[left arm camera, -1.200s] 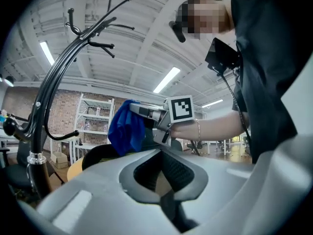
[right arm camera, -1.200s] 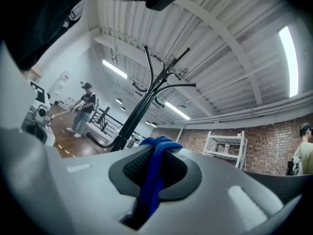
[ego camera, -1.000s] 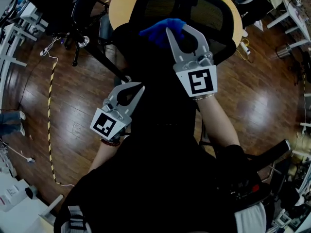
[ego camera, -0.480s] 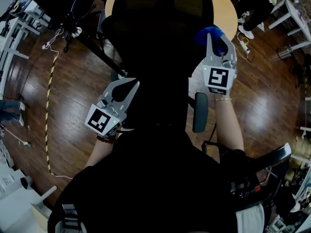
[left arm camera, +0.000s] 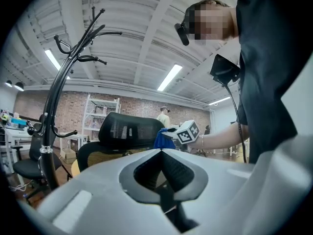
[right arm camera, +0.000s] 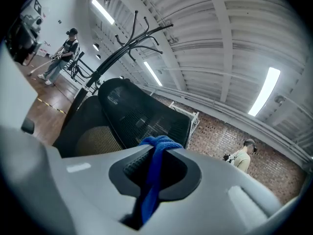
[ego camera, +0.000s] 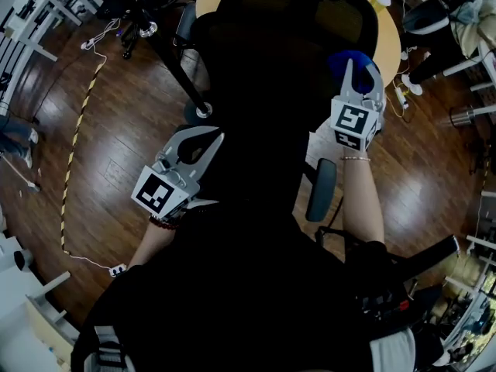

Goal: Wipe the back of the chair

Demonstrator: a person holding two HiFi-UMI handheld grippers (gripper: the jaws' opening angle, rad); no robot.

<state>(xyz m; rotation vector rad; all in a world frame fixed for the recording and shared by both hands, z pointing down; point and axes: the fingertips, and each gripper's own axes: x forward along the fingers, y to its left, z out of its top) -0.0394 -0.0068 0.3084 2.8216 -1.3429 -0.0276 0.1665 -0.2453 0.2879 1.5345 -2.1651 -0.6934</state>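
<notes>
A black mesh office chair back (ego camera: 271, 91) fills the middle of the head view, its headrest (ego camera: 310, 14) at the top. My right gripper (ego camera: 363, 68) is at the right edge of the chair back, shut on a blue cloth (ego camera: 346, 60) bunched at its tips. In the right gripper view the blue cloth (right arm camera: 152, 175) hangs between the shut jaws, with the chair back (right arm camera: 132, 116) just beyond. My left gripper (ego camera: 218, 136) is shut with nothing in it, beside the chair back's left edge. The left gripper view shows the chair (left arm camera: 129, 130) and the blue cloth (left arm camera: 161, 139).
The chair's armrest (ego camera: 322, 188) sits below the right gripper. A round wooden table (ego camera: 390, 41) lies behind the chair. A black coat stand (left arm camera: 56, 102) rises at the left. A striped cable (ego camera: 74, 146) runs over the wood floor. People (right arm camera: 63, 53) stand far off.
My right gripper carried the blue cloth from the top middle of the headrest across to the chair back's right edge and slightly down. The left gripper barely moved.
</notes>
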